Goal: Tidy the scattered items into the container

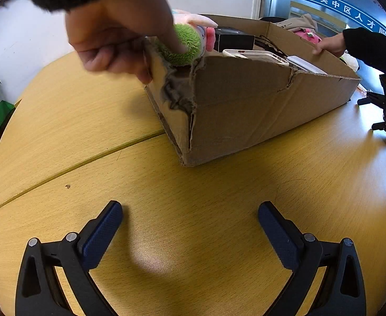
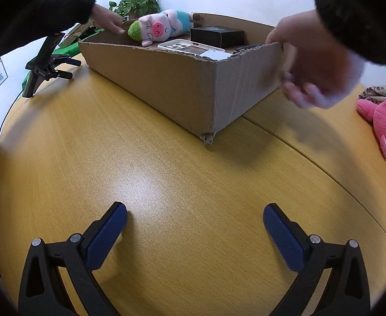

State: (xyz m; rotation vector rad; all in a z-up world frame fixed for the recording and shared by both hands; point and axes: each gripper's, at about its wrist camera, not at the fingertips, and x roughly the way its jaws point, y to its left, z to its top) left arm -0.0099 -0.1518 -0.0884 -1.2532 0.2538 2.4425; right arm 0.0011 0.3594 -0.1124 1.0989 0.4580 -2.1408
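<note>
Both tongs released, empty, above the desk (image 1: 166, 210).
Your left tongs (image 1: 190, 226) and right tongs (image 2: 195, 227) gape wide; 2 bare hands grip the cardboard box (image 2: 166, 84) holding the pig plush (image 2: 161, 27), phone cases, black box.

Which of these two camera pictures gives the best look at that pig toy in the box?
The right wrist view: the pig plush toy shows its face, green hair and body. The left wrist view shows only green fuzz and some pink behind a hand.
</note>
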